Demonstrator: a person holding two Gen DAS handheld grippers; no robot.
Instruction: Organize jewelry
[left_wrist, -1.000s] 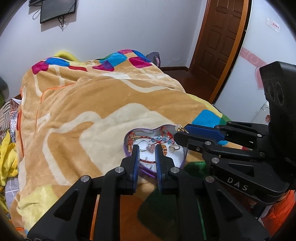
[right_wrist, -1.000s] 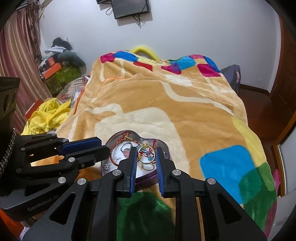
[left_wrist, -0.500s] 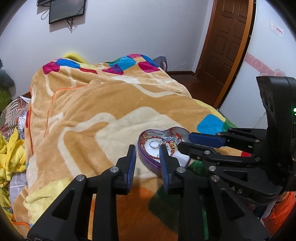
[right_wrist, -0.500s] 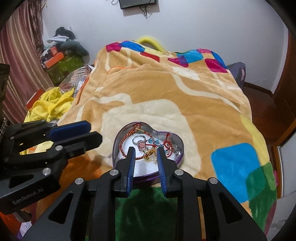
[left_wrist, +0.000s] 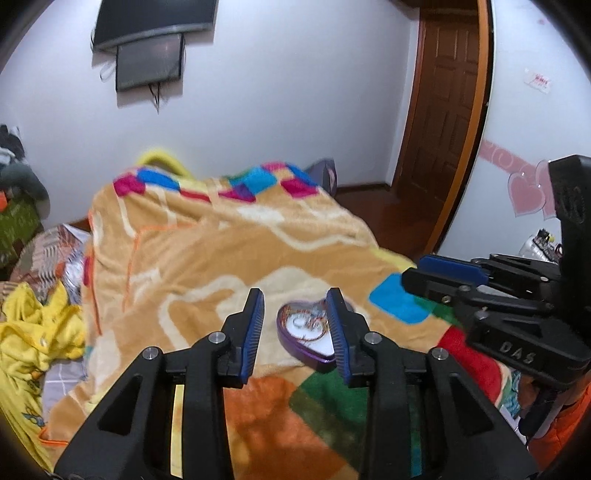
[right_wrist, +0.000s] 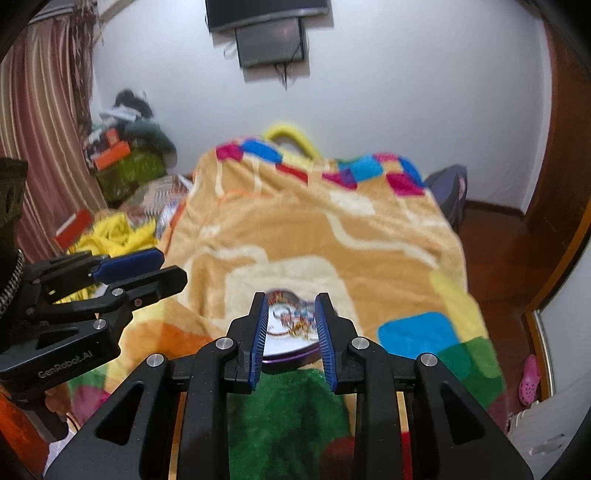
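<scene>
A purple heart-shaped tin (left_wrist: 301, 341) lies on the blanket, holding red cord bracelets, rings and small gold pieces (left_wrist: 308, 323). It also shows in the right wrist view (right_wrist: 286, 356), with the jewelry (right_wrist: 291, 319) blurred. My left gripper (left_wrist: 294, 301) is open and empty, raised well above and short of the tin. My right gripper (right_wrist: 289, 301) is open and empty, also lifted above the tin. Each gripper appears in the other's view: the right one (left_wrist: 424, 273) at the right, the left one (right_wrist: 162, 267) at the left.
The tin rests on a bed under an orange and cream blanket (left_wrist: 207, 258) with coloured squares. Yellow cloth (left_wrist: 33, 332) and clutter lie left of the bed. A wooden door (left_wrist: 443, 110) stands at the back right, a wall screen (right_wrist: 271, 33) above the bed.
Both grippers have pulled up and back from the tin and opened wider. The gold piece once between the right fingers now lies in the tin.
</scene>
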